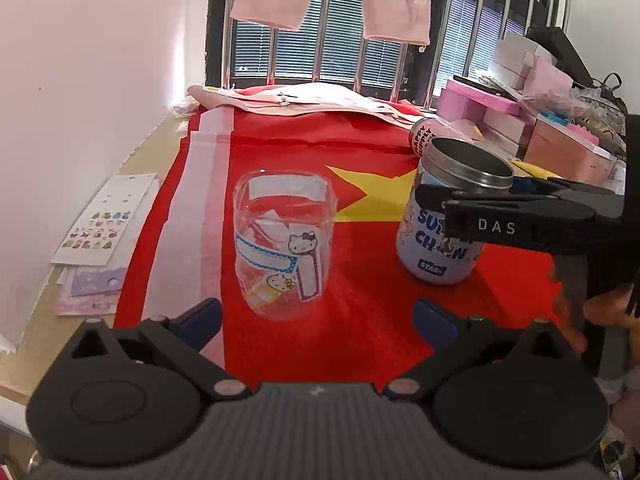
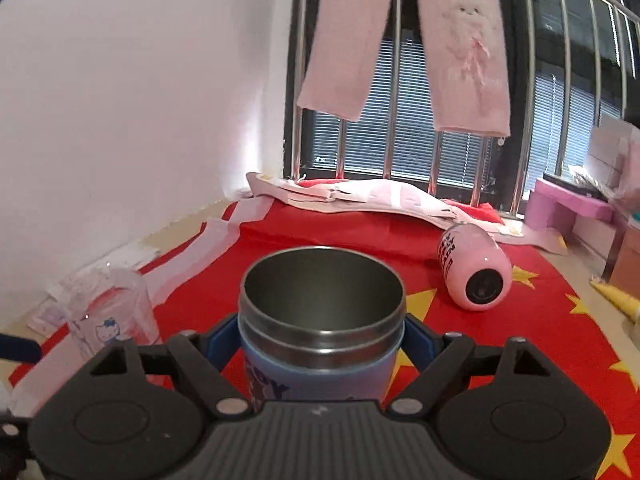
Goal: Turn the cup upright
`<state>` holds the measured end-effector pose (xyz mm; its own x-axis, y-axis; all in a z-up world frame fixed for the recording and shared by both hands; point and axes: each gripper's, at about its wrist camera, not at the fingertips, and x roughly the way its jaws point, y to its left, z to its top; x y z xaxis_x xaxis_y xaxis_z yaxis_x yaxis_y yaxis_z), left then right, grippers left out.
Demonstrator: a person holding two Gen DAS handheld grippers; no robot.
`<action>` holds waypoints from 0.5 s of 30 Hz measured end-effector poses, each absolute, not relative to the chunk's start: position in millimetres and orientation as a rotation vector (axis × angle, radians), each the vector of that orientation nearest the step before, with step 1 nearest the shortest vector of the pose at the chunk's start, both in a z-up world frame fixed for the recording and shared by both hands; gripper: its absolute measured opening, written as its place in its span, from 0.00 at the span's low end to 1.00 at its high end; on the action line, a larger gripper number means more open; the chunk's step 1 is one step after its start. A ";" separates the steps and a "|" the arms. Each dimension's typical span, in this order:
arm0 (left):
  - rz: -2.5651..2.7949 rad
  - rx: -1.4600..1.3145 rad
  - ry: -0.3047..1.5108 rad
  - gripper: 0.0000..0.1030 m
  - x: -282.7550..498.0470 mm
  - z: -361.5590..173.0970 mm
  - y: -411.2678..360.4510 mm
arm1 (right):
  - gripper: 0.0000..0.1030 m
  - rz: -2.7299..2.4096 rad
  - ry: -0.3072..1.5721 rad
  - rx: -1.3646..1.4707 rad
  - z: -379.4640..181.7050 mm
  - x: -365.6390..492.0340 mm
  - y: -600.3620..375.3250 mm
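Observation:
A blue steel-lined cup stands upright, mouth up, on the red flag cloth. My right gripper is shut on the blue cup just below its rim; it also shows in the left wrist view, with the gripper's fingers across its top. A clear glass with cat stickers stands upright in front of my left gripper, which is open and empty, short of it. A pink cup lies on its side at the back right.
Sticker sheets lie on the table at the left by the white wall. Pink boxes are stacked at the right. Folded pink fabric lies at the back under a barred window with hanging pink trousers.

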<state>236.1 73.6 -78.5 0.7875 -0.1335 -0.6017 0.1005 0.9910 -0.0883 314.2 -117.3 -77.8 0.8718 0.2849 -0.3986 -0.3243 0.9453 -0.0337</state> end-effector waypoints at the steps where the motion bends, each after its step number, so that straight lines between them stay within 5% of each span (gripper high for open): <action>1: -0.127 -0.050 0.653 1.00 236.5 -78.8 73.3 | 0.81 0.323 0.391 -0.103 -79.3 312.3 -118.4; 7: -0.123 -0.044 0.643 1.00 235.9 -76.9 71.0 | 0.82 0.341 0.369 -0.068 -82.3 313.2 -126.9; 10: -0.115 -0.039 0.635 1.00 232.8 -73.2 70.2 | 1.00 0.371 0.349 -0.023 -75.5 307.2 -135.1; 15: -0.103 -0.035 0.586 1.00 216.3 -60.4 70.1 | 1.00 0.354 0.169 -0.048 -56.2 264.2 -144.4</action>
<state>216.3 70.1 -60.4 0.8283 -0.1069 -0.5500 0.0872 0.9943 -0.0619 264.2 -144.4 -56.2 0.9242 0.3405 -0.1728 -0.3485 0.9371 -0.0176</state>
